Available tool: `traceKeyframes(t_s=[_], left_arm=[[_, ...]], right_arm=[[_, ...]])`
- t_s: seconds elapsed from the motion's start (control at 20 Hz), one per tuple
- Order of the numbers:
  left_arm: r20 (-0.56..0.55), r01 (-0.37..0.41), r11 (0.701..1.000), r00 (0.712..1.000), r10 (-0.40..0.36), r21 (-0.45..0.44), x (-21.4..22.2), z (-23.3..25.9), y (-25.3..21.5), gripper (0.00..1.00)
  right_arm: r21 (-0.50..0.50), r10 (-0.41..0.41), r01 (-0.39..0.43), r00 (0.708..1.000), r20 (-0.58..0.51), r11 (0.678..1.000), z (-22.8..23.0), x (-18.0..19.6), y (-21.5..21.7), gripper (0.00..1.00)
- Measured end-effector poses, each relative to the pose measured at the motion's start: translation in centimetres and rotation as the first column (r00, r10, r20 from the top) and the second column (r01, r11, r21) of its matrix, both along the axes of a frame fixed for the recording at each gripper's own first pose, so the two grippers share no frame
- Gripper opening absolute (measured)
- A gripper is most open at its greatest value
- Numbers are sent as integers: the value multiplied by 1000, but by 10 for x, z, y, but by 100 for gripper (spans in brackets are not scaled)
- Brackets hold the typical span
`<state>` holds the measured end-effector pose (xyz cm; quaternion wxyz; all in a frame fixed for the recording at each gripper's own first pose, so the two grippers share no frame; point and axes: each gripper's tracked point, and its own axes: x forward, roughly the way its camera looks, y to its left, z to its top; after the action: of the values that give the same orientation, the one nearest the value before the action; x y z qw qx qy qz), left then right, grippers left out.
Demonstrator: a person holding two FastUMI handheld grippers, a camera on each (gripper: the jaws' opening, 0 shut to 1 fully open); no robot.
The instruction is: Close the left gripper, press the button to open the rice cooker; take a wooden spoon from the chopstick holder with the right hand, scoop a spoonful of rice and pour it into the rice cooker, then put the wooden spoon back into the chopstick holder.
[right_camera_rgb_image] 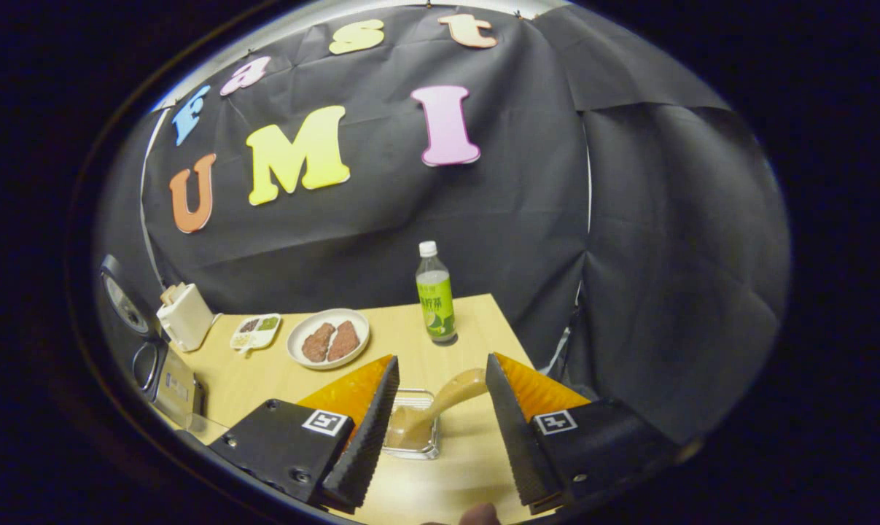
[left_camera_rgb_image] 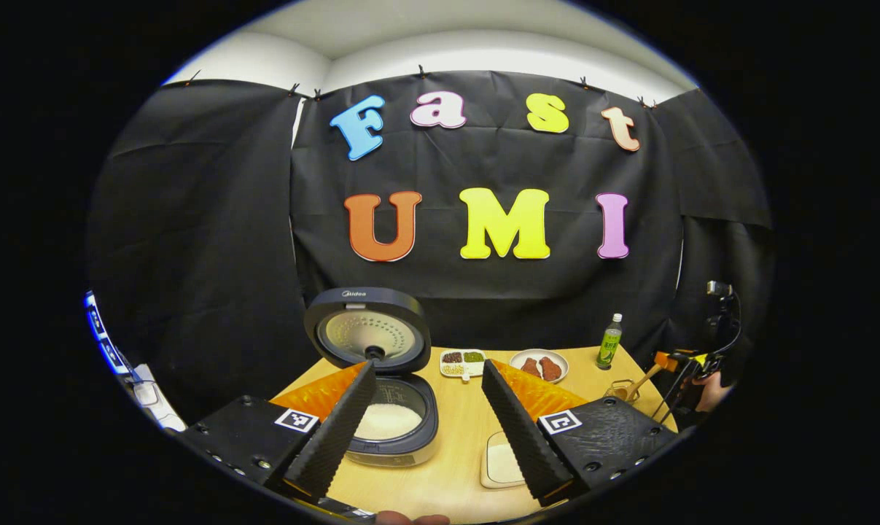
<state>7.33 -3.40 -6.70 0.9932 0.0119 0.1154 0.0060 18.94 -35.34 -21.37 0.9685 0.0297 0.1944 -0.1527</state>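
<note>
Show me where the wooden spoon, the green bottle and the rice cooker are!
wooden spoon (right_camera_rgb_image: 450,390): right gripper view, on its handle, leaning out of the clear holder.
green bottle (right_camera_rgb_image: 435,302): right gripper view, on its label.
rice cooker (left_camera_rgb_image: 370,333): left gripper view, on the inside of its raised lid.

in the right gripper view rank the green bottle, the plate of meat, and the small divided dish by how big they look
Largest to smallest as they look:
1. green bottle, though plate of meat looks close to it, so unsure
2. plate of meat
3. small divided dish, clearly smallest
</note>
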Motion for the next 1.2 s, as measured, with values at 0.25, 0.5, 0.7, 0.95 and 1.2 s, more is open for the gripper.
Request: traceKeyframes(t_s=[0.25,0.5,0.7,0.95,1.2], left_arm=[[63,0,1000,998,2,-22,39,34,22,94],[47,-42,999,998,41,0,93,52,59,94],[-18,-67,997,998,66,-29,137,44,81,95],[-133,-73,993,989,61,-88,193,21,102,95],[-282,-85,996,956,74,-27,216,-23,128,95]], right_arm=[[-108,64,-54,993,97,993,60,-22,31,94],[-107,157,-141,975,158,984,98,-57,83,100],[-91,154,-139,967,201,986,113,-91,101,100],[-44,59,-51,977,204,998,108,-136,93,100],[-32,-54,62,978,199,998,109,-176,67,100]])
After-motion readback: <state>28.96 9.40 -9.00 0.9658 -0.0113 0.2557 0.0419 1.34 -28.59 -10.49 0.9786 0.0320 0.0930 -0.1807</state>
